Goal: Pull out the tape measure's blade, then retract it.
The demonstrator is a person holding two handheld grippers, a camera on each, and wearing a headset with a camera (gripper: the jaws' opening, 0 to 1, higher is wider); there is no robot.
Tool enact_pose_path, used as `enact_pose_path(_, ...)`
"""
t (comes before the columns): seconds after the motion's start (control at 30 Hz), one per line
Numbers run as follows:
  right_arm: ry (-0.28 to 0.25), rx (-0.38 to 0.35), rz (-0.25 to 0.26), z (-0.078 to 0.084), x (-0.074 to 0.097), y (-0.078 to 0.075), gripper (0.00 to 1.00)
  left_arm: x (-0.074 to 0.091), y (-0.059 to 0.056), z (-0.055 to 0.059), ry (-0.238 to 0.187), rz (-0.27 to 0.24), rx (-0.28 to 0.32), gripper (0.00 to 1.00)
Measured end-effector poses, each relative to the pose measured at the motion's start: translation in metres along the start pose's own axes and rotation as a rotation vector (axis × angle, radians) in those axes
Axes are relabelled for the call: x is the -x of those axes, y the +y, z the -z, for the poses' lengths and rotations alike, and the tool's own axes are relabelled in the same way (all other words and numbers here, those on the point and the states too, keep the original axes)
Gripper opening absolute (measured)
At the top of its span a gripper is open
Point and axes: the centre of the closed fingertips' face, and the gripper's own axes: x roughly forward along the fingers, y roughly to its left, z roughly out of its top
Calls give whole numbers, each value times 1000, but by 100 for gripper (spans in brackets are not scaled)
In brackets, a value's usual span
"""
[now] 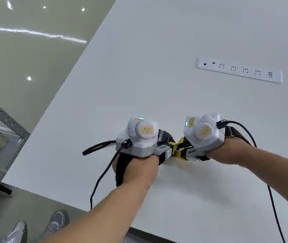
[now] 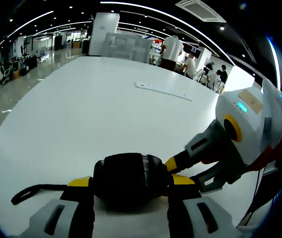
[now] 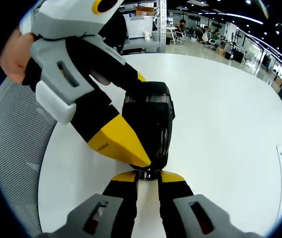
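A black tape measure [image 2: 128, 178] lies on the white table [image 1: 149, 66], and my left gripper [image 2: 131, 182] is shut on its case, one yellow-tipped finger on each side. Its black wrist strap [image 2: 32, 191] trails off to the left. In the right gripper view the case [image 3: 148, 124] sits just ahead of my right gripper [image 3: 148, 176], which is shut on the small metal blade tip at the case's mouth. No length of blade shows between tip and case. In the head view the left gripper [image 1: 165, 147] and right gripper [image 1: 180, 150] meet at the tape measure [image 1: 166, 137].
A white power strip [image 1: 239, 70] lies at the far right of the table. The table's left edge [image 1: 47, 116] drops to a glossy floor with a metal rack. Black cables trail from both grippers toward the person. People stand far off beyond the table.
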Motion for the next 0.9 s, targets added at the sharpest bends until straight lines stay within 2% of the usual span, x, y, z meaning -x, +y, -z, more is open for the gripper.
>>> enact_pose_path(0.37,6,2,9,0,-1,-1,13,0,0,0,-18,-5,1,57)
enact_pose_path(0.47,19,23,16,2,-2,0,13,0,0,-1,-19,-3,0,58)
enact_pose_path(0.73,2,-50,24,2,-1,-1,15,1,-1,1,-2,12,-13,58)
enact_pose_path(0.83,-5,-71,28,3,0,0,17,4,-1,1,-8,14,-50,58)
enact_pose_path(0.9,-12,-85,32,3,1,0,19,6,-2,0,-20,25,-46,59)
